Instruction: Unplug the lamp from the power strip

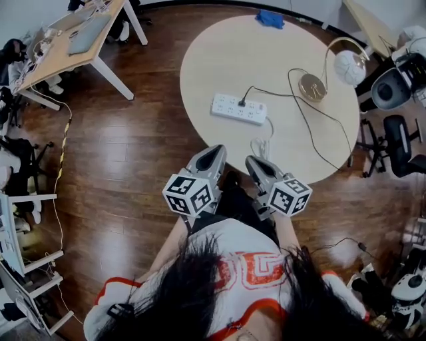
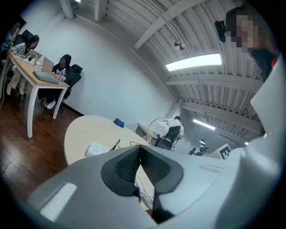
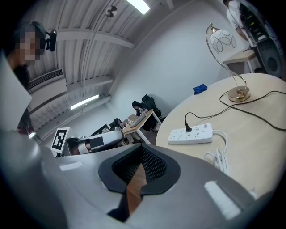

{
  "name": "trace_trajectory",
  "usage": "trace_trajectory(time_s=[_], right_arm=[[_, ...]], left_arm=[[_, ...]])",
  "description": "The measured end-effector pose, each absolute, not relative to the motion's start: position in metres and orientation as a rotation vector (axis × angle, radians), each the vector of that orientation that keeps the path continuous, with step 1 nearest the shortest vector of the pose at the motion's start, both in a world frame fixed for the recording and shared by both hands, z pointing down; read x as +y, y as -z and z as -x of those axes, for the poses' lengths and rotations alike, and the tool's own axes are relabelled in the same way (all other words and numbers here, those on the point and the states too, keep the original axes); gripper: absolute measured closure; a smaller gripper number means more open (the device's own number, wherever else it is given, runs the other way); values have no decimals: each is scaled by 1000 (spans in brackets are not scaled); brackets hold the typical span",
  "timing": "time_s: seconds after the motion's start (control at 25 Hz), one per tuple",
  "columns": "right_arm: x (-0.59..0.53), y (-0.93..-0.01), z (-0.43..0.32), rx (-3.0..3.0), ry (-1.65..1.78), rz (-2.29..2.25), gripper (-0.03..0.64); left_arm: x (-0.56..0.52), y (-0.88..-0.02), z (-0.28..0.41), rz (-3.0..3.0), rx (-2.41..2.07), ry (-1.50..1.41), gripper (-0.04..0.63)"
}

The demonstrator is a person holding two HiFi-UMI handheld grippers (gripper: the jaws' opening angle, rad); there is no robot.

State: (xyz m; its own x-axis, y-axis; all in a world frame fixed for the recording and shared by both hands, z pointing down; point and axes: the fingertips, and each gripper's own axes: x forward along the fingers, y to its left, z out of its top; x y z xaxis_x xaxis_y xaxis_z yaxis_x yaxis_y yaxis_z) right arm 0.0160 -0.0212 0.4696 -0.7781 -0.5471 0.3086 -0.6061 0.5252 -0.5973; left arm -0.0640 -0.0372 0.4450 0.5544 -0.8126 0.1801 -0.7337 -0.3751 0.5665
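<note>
A white power strip (image 1: 239,109) lies on the round beige table (image 1: 213,53), with a black plug (image 1: 242,104) in it. The plug's black cord runs to a lamp with a gold base (image 1: 311,86) and a white shade (image 1: 349,66) at the table's right. My left gripper (image 1: 214,154) and right gripper (image 1: 253,162) hover side by side at the table's near edge, short of the strip. Both are shut with nothing held. The left gripper view shows the strip (image 2: 99,149) beyond the left gripper (image 2: 140,152). The right gripper view shows strip (image 3: 191,134), plug (image 3: 188,128) and lamp (image 3: 237,93) past the right gripper (image 3: 143,152).
The strip's white cable (image 1: 261,145) lies coiled near the table's front edge. A blue cloth (image 1: 269,18) sits at the far side. A desk (image 1: 73,40) with seated people stands far left, and office chairs (image 1: 399,143) stand to the right on the wooden floor.
</note>
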Motion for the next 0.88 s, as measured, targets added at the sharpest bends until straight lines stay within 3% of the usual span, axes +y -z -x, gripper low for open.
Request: trace_trajectory(time_s=[0.4,0.88], right_arm=[[-90,-486,-26,-2646,-959,-1016,614],[-184,-529,-35,-2551,-755,-965,598]], left_arm=[[-80,-469,60,-2211,-1228,31,595],[-173,-562,28,-2160,-1135,-198,595]])
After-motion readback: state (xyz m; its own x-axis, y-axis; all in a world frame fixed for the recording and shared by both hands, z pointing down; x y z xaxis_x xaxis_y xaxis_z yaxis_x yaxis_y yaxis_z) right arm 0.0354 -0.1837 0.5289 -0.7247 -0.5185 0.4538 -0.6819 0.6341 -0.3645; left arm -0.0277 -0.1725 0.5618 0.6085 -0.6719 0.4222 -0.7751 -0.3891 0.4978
